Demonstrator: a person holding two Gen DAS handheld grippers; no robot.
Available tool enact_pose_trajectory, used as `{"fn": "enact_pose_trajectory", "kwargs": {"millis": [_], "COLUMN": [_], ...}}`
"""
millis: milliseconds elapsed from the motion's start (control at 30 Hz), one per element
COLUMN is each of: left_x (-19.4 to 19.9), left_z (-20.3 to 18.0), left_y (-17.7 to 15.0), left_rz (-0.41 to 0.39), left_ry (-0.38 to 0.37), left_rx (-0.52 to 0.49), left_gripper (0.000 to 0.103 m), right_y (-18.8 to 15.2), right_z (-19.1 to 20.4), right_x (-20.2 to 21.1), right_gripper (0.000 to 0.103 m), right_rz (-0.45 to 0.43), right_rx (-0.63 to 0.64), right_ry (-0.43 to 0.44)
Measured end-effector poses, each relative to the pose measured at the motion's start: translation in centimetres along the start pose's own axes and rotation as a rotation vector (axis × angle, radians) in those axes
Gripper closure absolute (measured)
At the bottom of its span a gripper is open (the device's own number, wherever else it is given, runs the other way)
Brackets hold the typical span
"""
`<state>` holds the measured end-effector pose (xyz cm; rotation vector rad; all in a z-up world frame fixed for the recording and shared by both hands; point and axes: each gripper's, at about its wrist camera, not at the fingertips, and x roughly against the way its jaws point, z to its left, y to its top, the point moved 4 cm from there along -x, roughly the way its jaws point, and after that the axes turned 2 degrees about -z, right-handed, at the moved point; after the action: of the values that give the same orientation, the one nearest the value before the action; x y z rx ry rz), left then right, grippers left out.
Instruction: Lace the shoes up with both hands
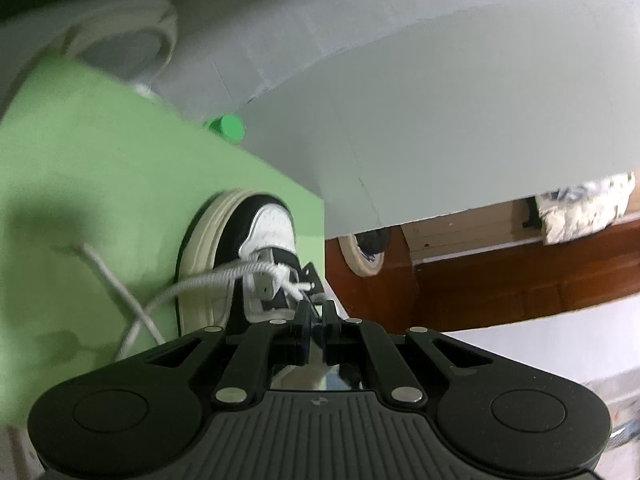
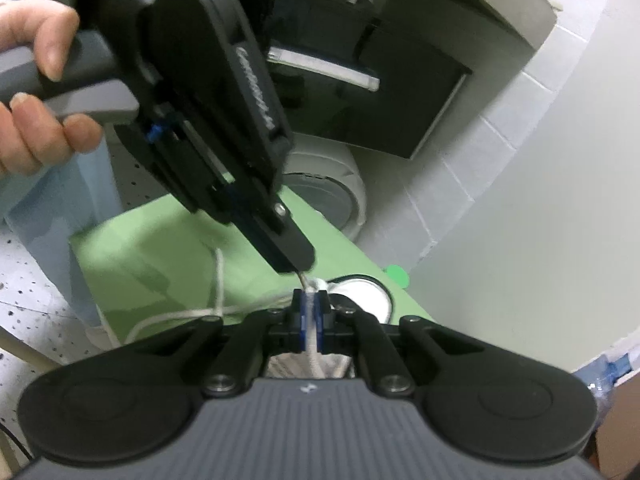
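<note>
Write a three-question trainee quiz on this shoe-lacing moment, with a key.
1. True or false: the right hand-held gripper is shut on the white lace.
2. Pick one: the shoe lies on A) a red tray, B) a green mat, C) a blue towel.
3. Short answer: counting the left hand-held gripper, how many hand-held grippers show in the right wrist view?

Key: 1 true; 2 B; 3 two.

One shoe (image 1: 256, 240), one white lace (image 1: 224, 276), two grippers, one green mat (image 1: 100, 168), one tape roll (image 1: 364, 256)
</note>
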<state>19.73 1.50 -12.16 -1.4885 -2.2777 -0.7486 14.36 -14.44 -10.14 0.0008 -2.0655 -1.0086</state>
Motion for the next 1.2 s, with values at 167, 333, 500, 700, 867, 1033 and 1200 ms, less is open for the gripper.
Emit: {"fn": "enact_pose_trajectory", "kwargs": {"millis": [167, 333, 500, 700, 867, 1033, 1200], "left_x": [0.2, -1.7, -4.1, -5.4, -5.7, -6.3, -6.2], "left_z": [-3.3, -6.7, -6.4, -6.0, -6.4, -6.1, -5.7], "left_y": [-1.1, -3.9, -5.4, -5.7, -6.2, -7.0, -7.5], "left_rz": [-0.030, 0.010, 0.050, 0.059, 0.048, 0.053, 0.044], "left_ry": [0.089, 0.144, 0.247, 0.277, 0.275, 0.386, 0.436], "left_rx": [-0.272, -0.574, -0.715, -0.765, -0.823, -0.930, -0.979], "left_gripper": [0.100, 0.094, 0.075, 0.071, 0.068, 0.068, 0.070], "right_y": [-0.9, -1.6, -1.8, -2.0, -2.1, -2.2, -2.2], "right_z": [-3.3, -5.7, -5.6, -5.5, -5.7, -5.7, -5.0], "right_x": [0.6, 1.1, 1.3, 1.3, 1.4, 1.4, 1.4], "right_gripper": [0.099, 0.098, 0.098, 0.098, 0.098, 0.098, 0.098], "right_rz": [0.002, -0.009, -0.019, -0.024, -0.027, -0.026, -0.023], "right_rx": [-0.108, -0.222, -0.226, -0.225, -0.245, -0.248, -0.215], "right_ry": [-0.061, -0.077, -0.069, -0.050, -0.043, -0.034, 0.006]}}
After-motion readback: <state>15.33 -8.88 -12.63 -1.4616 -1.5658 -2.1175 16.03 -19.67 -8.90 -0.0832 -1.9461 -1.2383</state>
